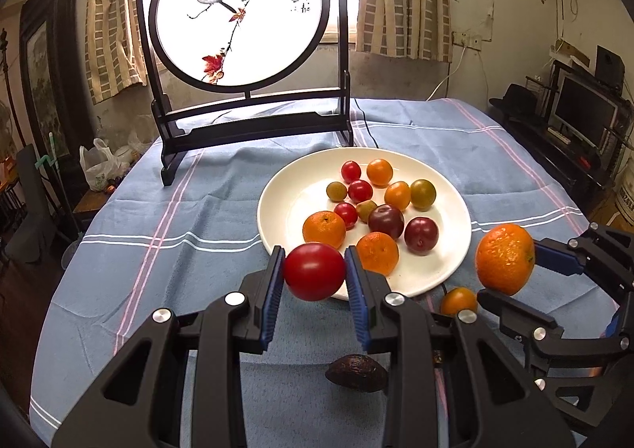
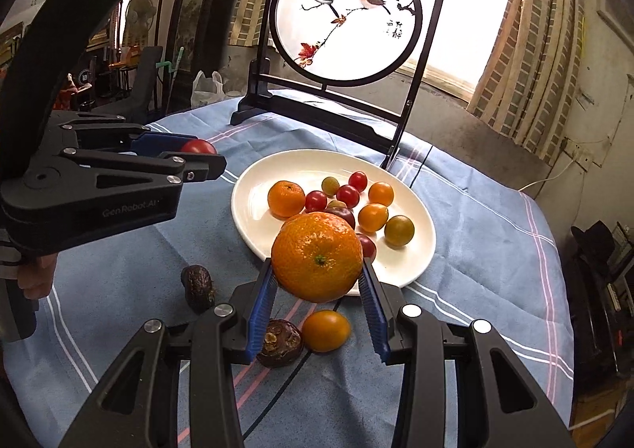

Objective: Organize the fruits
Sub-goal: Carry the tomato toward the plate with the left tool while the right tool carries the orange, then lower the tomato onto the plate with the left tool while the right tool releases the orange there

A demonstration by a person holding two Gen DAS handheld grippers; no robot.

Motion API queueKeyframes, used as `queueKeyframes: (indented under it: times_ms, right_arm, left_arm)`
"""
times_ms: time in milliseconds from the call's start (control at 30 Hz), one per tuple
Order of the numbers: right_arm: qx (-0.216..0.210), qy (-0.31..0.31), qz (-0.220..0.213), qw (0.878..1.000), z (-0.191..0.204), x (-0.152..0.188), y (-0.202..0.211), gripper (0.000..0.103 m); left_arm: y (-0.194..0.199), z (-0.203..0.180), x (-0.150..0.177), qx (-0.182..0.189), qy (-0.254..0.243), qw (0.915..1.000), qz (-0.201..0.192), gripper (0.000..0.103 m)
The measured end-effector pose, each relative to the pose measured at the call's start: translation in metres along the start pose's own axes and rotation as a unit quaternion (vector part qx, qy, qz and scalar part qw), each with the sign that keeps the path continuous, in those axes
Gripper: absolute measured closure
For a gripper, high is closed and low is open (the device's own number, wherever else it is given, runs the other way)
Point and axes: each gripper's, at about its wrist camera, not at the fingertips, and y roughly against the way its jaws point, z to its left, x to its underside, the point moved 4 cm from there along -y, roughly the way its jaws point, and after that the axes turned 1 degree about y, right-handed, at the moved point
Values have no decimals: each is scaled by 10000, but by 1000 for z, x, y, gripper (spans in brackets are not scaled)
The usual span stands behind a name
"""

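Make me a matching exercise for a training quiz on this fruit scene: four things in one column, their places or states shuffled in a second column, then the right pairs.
Things:
1. red tomato
2. large orange
3. small orange fruit
4. dark plum

Places or states:
A. lying on the white plate
B. held in the right hand-held gripper
C. lying on the blue tablecloth, off the plate
D. held in the left hand-held gripper

Pairs: 1-D, 2-B, 3-C, 4-A

The held orange (image 2: 317,256) hides part of the plate's (image 2: 253,186) fruit.
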Motion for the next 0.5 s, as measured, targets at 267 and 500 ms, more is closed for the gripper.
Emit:
queueKeyframes:
  times_ms: [267,500]
  right_arm:
    - [138,59,-40,9999,-2,-3,-3,61]
    - [205,76,-31,9998,-4,-7,-7,60]
  left_arm:
    - [-6,0,-4,-10,17,10000,3,73]
    - [-8,0,-7,-12,36,10000,2,73]
